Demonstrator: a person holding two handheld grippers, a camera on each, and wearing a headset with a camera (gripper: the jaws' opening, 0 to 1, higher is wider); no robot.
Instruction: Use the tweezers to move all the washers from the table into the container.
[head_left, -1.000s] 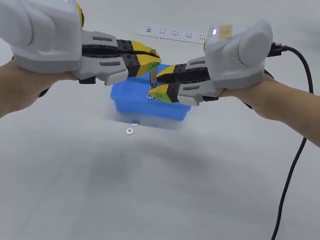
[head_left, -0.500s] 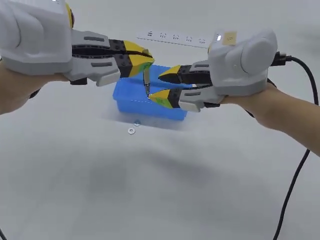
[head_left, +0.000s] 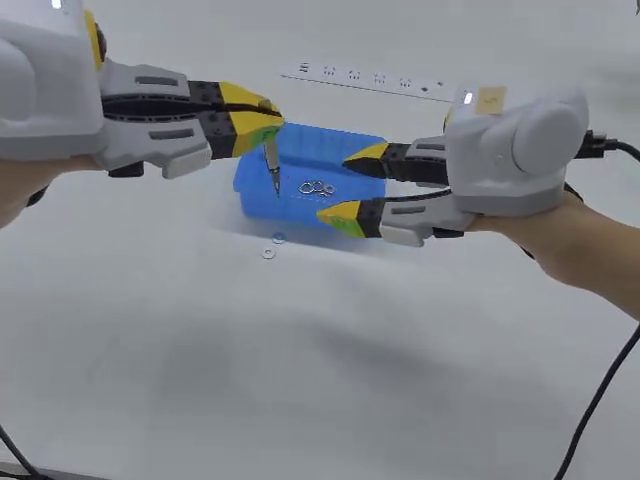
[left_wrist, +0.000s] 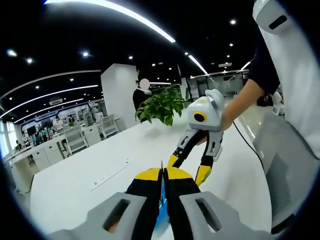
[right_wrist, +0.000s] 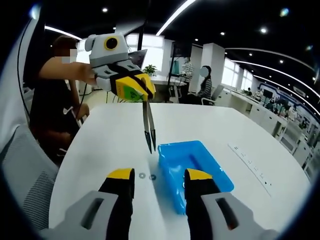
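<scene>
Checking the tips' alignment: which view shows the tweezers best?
The right gripper view: the tweezers hang full length from the left gripper, tips near the blue container. The head view shows them small and foreshortened; the left gripper view, a sliver above its jaws.

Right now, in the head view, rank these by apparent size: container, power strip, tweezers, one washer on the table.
1. container
2. power strip: long but thin, and farther off, so its true size is unsure
3. tweezers, the part that shows
4. washer
</scene>
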